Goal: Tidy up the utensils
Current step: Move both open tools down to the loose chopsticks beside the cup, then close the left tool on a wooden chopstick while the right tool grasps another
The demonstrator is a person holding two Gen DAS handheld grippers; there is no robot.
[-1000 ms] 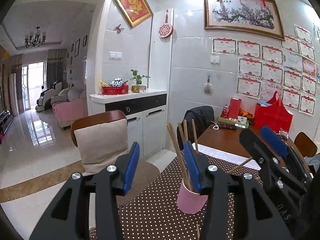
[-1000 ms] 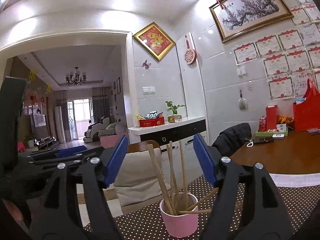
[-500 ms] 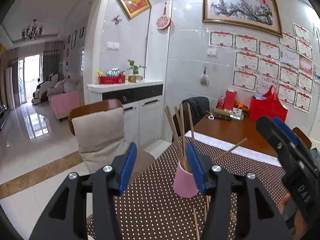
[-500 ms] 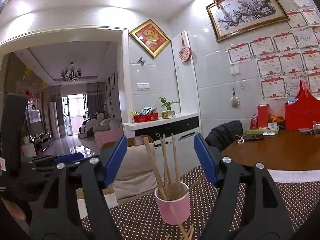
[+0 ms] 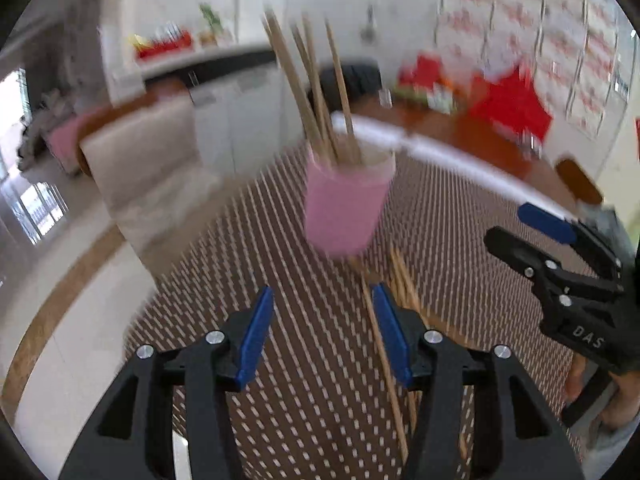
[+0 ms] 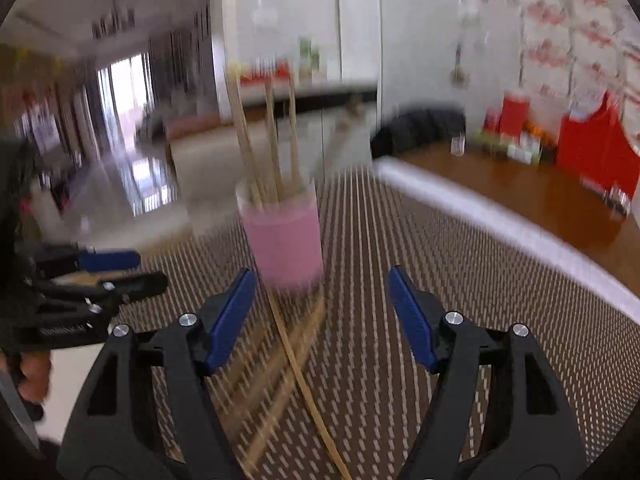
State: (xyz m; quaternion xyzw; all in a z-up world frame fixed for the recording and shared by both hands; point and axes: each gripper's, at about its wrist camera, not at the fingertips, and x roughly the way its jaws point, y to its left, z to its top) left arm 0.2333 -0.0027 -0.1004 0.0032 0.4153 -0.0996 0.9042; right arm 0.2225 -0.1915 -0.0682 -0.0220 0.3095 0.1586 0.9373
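Note:
A pink cup (image 5: 346, 208) stands on the brown dotted tablecloth (image 5: 280, 288) with several wooden chopsticks (image 5: 316, 92) upright in it; it also shows in the right wrist view (image 6: 285, 240). More loose chopsticks (image 5: 384, 344) lie on the cloth in front of the cup, also seen in the right wrist view (image 6: 296, 364). My left gripper (image 5: 322, 334) is open and empty above the loose chopsticks. My right gripper (image 6: 322, 318) is open and empty, just short of the cup. Both views are blurred by motion.
Beyond the cloth's white edge (image 6: 500, 224) is bare wooden table (image 6: 532, 192) with red boxes and a red bag (image 6: 592, 152) by the wall. A cushioned chair (image 5: 140, 152) stands off the table's left side. The table edge drops to tiled floor at left.
Both grippers have tilted downward and drawn back from the cup, so the cloth and the loose chopsticks in front of the cup now show. Both stay open.

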